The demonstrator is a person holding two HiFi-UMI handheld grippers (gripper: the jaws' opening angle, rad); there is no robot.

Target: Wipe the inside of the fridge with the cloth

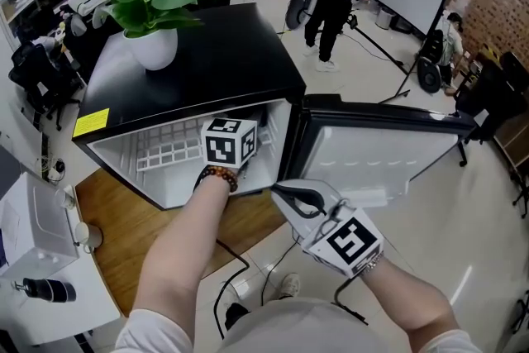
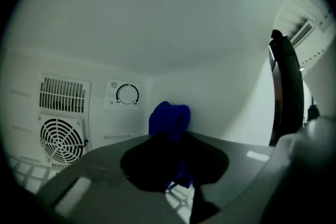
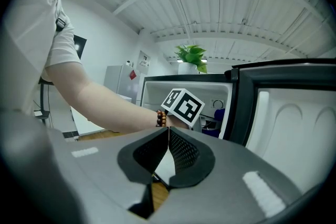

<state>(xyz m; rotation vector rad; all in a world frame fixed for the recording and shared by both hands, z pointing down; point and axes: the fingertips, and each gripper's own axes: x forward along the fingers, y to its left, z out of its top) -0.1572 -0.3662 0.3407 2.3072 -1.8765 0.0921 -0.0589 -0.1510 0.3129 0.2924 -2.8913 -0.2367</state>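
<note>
My left gripper is reached into the open fridge, and its jaws are clamped narrow on the blue cloth. The cloth bunches up out of the grip and stands in front of the white back wall, near the corner where that wall meets the right side wall. To the left of the cloth on the back wall I see the round thermostat dial, and further left the fan grille. A white wire shelf lies below my gripper. My right gripper is outside the fridge, low in front of the opening and beside the swung-open door. Its jaws are pressed together with nothing between them. A potted plant stands on the black top of the fridge, well apart from both my tools.
</note>
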